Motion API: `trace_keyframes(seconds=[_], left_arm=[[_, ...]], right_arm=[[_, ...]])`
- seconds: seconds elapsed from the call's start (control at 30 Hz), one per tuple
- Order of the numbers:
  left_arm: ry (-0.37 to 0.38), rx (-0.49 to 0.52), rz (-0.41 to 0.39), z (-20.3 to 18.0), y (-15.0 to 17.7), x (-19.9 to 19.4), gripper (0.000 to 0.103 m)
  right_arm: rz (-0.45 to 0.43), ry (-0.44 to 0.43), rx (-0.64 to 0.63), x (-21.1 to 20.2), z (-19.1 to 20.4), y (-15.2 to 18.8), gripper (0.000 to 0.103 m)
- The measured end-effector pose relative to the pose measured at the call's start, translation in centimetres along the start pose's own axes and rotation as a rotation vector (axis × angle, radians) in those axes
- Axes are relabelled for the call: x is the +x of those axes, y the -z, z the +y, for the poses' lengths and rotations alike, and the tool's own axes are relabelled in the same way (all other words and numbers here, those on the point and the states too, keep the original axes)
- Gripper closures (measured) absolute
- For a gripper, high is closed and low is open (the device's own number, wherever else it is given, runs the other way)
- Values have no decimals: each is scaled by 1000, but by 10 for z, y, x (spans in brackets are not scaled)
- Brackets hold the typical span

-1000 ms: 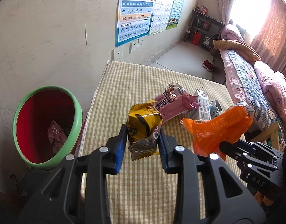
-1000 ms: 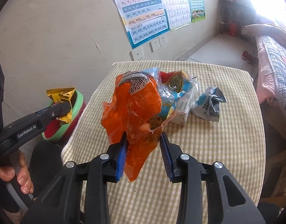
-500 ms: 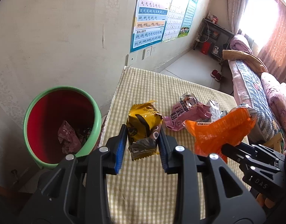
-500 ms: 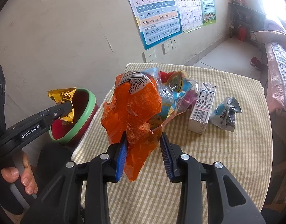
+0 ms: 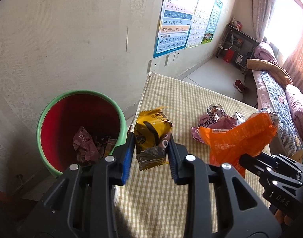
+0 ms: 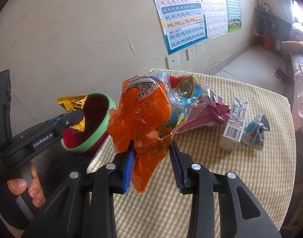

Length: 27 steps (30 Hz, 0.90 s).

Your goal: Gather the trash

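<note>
My left gripper (image 5: pixel 150 146) is clamped partway on the yellow wrapper (image 5: pixel 151 132), lifted at the table edge beside the green bin (image 5: pixel 119 117). My right gripper (image 6: pixel 152 154) pinches the orange bag (image 6: pixel 143 123) above the checked table (image 6: pixel 250 168). Farther back lie a pink wrapper (image 6: pixel 203 117), a white carton (image 6: pixel 235 123) and a crumpled packet (image 6: pixel 255 130).

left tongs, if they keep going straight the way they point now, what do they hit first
Probably the checked tablecloth near the table's left edge, just past the yellow snack wrapper that the left tongs grip. The green-rimmed red bin lies left of that line. Depth is uncertain.
</note>
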<state>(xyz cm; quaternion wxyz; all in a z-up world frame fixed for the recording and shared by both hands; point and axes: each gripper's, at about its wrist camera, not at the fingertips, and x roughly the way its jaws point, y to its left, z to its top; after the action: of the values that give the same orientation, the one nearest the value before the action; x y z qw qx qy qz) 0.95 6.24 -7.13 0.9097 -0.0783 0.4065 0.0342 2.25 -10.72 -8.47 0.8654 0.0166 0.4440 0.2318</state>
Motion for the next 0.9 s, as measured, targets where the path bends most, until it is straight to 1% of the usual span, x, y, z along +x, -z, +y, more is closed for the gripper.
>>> trace_keyframes(seconds=[0.4,0.9], left_arm=[[-84,-38,-29,27,-8,-5,72],[-111,-86,-32,54,-9,-5,72]], right_arm=[[0,-40,-40,9,23,-8,68],[22,-71,-90,26,53,-11,68]])
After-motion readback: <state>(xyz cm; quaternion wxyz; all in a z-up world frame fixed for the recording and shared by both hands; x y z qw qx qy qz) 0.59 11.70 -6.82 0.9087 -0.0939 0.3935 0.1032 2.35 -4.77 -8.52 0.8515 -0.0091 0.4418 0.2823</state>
